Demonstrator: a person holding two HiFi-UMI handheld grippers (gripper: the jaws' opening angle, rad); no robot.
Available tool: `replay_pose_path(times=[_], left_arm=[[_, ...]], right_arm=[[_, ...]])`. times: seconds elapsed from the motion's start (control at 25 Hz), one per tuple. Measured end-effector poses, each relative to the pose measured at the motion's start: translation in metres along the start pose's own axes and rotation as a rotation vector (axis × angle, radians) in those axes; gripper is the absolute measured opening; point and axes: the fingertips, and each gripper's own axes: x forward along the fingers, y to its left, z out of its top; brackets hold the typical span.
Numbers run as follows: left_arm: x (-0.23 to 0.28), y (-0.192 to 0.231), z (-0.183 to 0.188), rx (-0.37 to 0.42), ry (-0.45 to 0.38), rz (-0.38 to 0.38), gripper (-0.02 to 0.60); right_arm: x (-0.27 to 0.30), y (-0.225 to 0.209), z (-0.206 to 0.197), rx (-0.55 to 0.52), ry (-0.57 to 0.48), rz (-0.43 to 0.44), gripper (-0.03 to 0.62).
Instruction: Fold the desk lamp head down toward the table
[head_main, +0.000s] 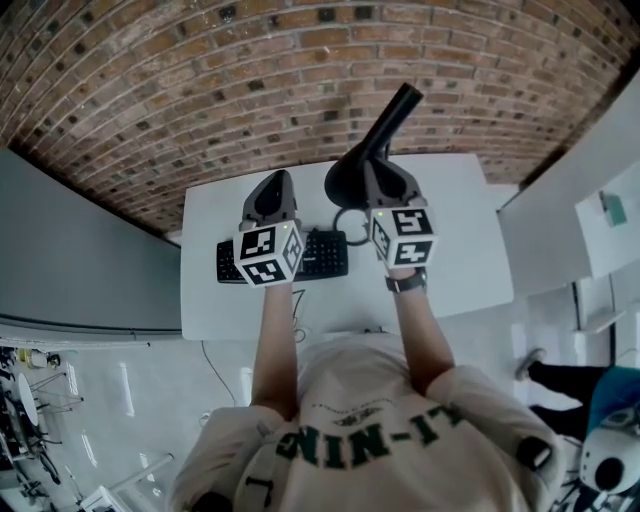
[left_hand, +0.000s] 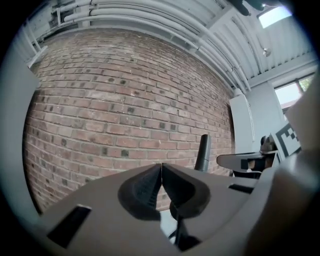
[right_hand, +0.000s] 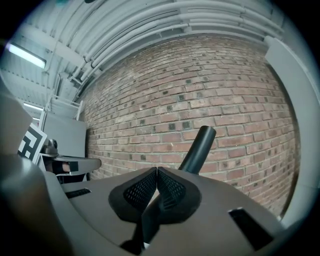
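Note:
The black desk lamp (head_main: 398, 108) stands at the back of the white table (head_main: 450, 240), its tube slanting up and right from a wide cone-shaped part. My right gripper (head_main: 378, 170) is held level in front of that cone, jaws shut with pad against pad. My left gripper (head_main: 272, 182) hovers to the lamp's left, also shut and empty. In the left gripper view the lamp tube (left_hand: 202, 152) rises beyond the closed left gripper (left_hand: 161, 167). In the right gripper view the tube (right_hand: 200, 144) rises just behind the closed right gripper (right_hand: 157, 171); a dark lamp part shows below the pads.
A black keyboard (head_main: 325, 255) lies on the table under my hands. A brick wall (head_main: 200, 90) runs behind the table. A white panel (head_main: 560, 190) stands at the right and a grey one (head_main: 80, 260) at the left.

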Motion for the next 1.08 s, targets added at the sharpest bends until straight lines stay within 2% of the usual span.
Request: replay_pose_path(times=[0.44, 0.64, 0.8, 0.92, 1.08], left_arm=[[0.016, -0.014, 0.01, 0.017, -0.011, -0.052, 0.002], [0.022, -0.017, -0.001, -0.021, 0.012, -0.074, 0.002], [0.029, -0.027, -0.028, -0.074, 0.075, -0.132, 0.002], [0.033, -0.032, -0.062, -0.184, 0.142, -0.17, 0.002], [0.039, -0.03, -0.102, -0.464, 0.149, -0.226, 0.002]], right_arm=[[-0.001, -0.008, 0.013, -0.021, -0.028, -0.039, 0.004], [-0.006, -0.01, 0.007, -0.032, -0.017, -0.045, 0.003], [-0.014, -0.013, 0.004, -0.029, -0.008, -0.052, 0.003], [-0.019, -0.015, -0.002, -0.027, 0.001, -0.056, 0.004], [-0.021, -0.018, -0.009, -0.016, 0.011, -0.053, 0.004]])
